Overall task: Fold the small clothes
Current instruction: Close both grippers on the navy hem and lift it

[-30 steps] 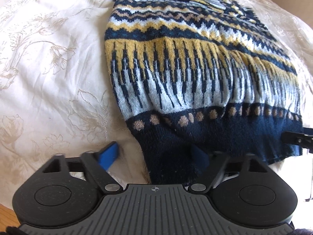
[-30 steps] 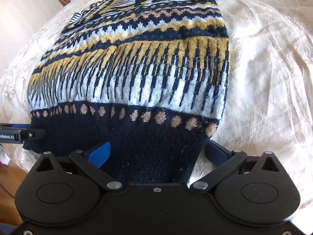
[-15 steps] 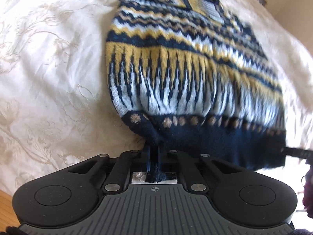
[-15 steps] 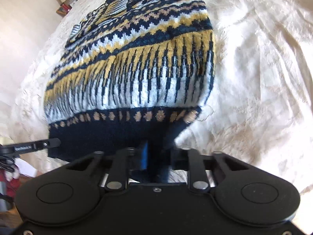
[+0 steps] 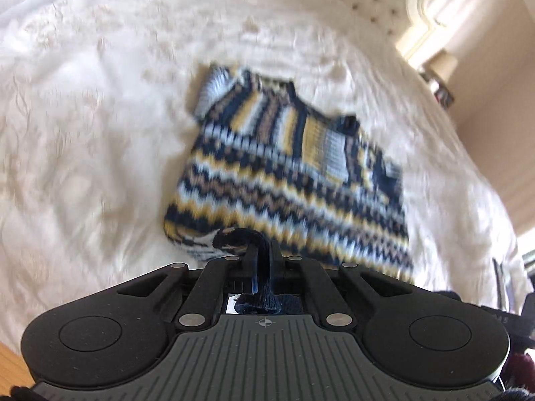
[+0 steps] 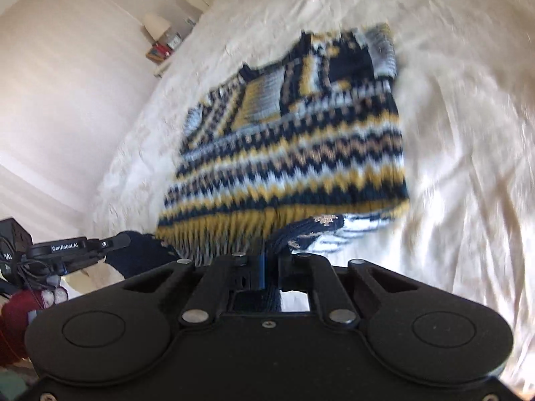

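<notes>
White bed (image 5: 83, 133) carries the sweater (image 5: 291, 173); left gripper (image 5: 259, 260) and right gripper (image 6: 267, 260) each pinch a hem corner. Carry both corners level toward the collar, keeping the fold edge straight.

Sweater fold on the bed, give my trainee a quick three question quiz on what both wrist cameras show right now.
1. True or false: the left tongs are shut on the sweater.
2. Which part of the sweater do the right tongs grip? A) collar B) navy hem C) sleeve cuff
3. Fill in: the sweater's upper part lies on the cream ____.

Key: 1 true; 2 B; 3 bedspread.
</notes>
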Motion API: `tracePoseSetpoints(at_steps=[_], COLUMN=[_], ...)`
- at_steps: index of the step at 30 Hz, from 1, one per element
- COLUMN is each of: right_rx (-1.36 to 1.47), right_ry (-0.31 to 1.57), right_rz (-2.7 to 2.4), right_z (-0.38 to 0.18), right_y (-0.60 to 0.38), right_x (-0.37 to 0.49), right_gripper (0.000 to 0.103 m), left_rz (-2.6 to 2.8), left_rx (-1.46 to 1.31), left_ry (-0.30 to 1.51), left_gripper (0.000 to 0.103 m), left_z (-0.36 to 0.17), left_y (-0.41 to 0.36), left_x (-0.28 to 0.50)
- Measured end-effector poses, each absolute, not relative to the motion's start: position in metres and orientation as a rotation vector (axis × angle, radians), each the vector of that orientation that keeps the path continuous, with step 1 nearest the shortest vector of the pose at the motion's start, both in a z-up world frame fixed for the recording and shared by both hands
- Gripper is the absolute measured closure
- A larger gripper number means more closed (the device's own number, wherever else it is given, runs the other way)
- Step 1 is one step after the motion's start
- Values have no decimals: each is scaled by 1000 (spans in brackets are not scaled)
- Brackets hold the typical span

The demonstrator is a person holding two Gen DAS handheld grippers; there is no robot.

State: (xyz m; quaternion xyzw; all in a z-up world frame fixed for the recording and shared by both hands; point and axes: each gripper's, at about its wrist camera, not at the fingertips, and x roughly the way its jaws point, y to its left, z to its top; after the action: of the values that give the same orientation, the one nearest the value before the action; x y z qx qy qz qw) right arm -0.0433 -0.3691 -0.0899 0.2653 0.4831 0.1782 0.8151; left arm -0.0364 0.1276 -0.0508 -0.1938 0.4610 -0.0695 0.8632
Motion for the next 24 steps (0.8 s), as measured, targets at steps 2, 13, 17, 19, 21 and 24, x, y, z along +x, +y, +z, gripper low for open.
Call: tracePoseSetpoints(at_steps=[2,13,17,19,21,24], right_rx=[580,602,600,614,628,629], right_ry=[996,889,880,883,895,917], right_rz=[385,419,397,372,341,280], right_z=[-80,-60,-62,-66,-72,-81], right_y=[-376,-388,-387,-389,-389,-388], right_x=[-25,92,125,141,155,174], right_gripper=[89,89,89,89,89,89], left_rz=[-125,-66,-75,-84,-98,-118], left_rx=[-430,-439,-416,-423,-423,-399], left_ry=[922,764,761,767,778,809], left_gripper=[98,98,98,98,98,98], left_z=[-39,-10,-13,-16,-20,-29], left_y=[129,116,113,115,116,113], left_x=[-24,74,106,122,138,164])
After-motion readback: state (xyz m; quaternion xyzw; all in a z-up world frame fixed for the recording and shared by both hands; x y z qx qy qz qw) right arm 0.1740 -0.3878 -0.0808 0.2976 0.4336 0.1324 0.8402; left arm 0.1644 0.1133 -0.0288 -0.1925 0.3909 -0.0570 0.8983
